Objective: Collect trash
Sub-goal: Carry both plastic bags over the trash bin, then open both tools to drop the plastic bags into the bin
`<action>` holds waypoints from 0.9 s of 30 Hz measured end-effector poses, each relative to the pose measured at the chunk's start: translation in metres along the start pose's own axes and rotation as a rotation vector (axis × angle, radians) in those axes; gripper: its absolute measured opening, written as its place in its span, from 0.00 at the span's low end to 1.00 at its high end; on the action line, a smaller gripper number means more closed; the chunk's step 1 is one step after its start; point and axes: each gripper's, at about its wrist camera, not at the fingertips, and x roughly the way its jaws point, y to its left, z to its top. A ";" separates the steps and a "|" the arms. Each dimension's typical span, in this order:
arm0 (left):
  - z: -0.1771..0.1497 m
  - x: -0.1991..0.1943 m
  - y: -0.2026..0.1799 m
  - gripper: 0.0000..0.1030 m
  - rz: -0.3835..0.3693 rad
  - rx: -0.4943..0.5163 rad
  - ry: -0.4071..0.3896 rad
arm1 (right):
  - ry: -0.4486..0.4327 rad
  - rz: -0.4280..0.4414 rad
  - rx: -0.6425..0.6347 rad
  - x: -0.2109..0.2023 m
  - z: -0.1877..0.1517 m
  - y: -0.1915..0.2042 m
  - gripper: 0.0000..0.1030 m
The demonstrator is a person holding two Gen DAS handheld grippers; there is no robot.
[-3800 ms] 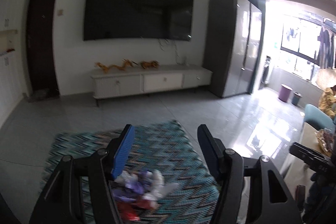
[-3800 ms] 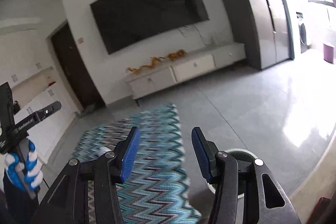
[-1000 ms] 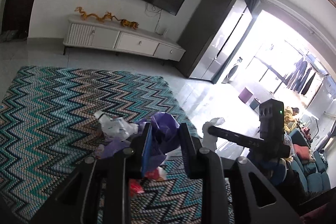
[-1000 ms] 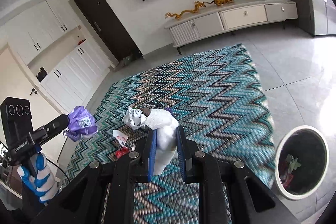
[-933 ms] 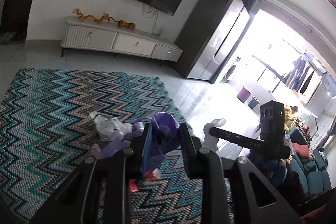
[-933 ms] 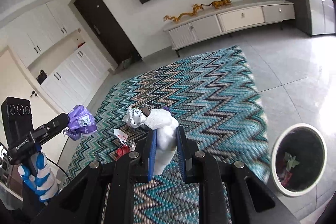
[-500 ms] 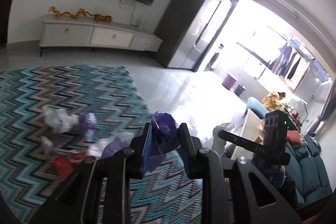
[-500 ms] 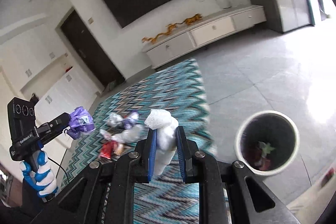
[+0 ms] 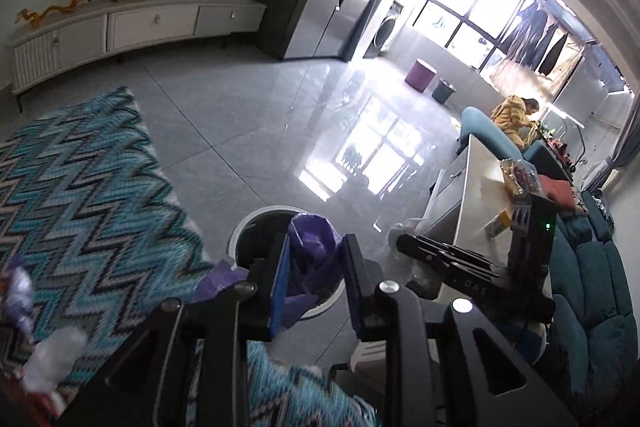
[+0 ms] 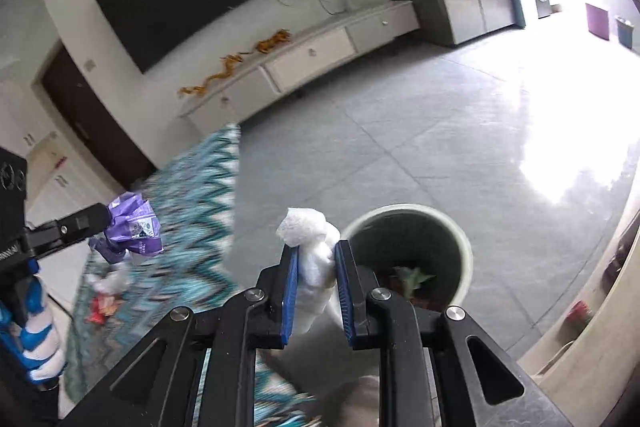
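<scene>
My left claw (image 9: 316,279) is clamped tight on a crumpled purple wrapper (image 9: 312,247), which bulges up between the two pads. Straight behind the wrapper, just past the claw's tips, I see the round white-rimmed bin (image 9: 256,223) on the grey tiled floor (image 9: 248,115). To the left of that claw lies the zigzag teal rug (image 9: 88,187), and at its lower left corner a few blurred scraps of litter (image 9: 52,359) sit on the rug.

My right claw (image 10: 316,267) is pinched nearly closed on a wad of white tissue (image 10: 308,239); the top of the wad sticks out above the pads. The bin (image 10: 460,247) stands just to the right of this claw's tips, close beside them, with something green and some dark scraps down inside. In the right wrist view the left claw (image 10: 100,223) shows far off to the left with the purple wrapper (image 10: 134,227) at its tip, and my blue-and-white gloved hand (image 10: 36,339) grips its handle below. Under the wrapper, some red and white litter (image 10: 104,295) lies on the rug (image 10: 200,195).

In the left wrist view the right claw (image 9: 404,239) reaches in from the right, level with my left one, the white tissue (image 9: 400,227) showing only faintly at its tip.
</scene>
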 end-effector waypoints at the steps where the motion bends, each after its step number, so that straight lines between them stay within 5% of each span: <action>1: 0.005 0.016 0.000 0.24 -0.001 -0.002 0.017 | 0.008 -0.015 0.001 0.007 0.003 -0.005 0.17; 8: 0.028 0.106 0.011 0.27 0.003 -0.050 0.104 | 0.087 -0.084 0.025 0.069 0.017 -0.041 0.20; 12: 0.033 0.149 0.024 0.43 -0.028 -0.099 0.165 | 0.128 -0.098 0.064 0.097 0.019 -0.062 0.25; 15: 0.036 0.167 0.030 0.46 -0.042 -0.120 0.183 | 0.149 -0.125 0.071 0.109 0.019 -0.068 0.34; 27: 0.027 0.122 0.004 0.46 0.069 -0.065 0.091 | 0.108 -0.122 0.070 0.084 0.014 -0.052 0.34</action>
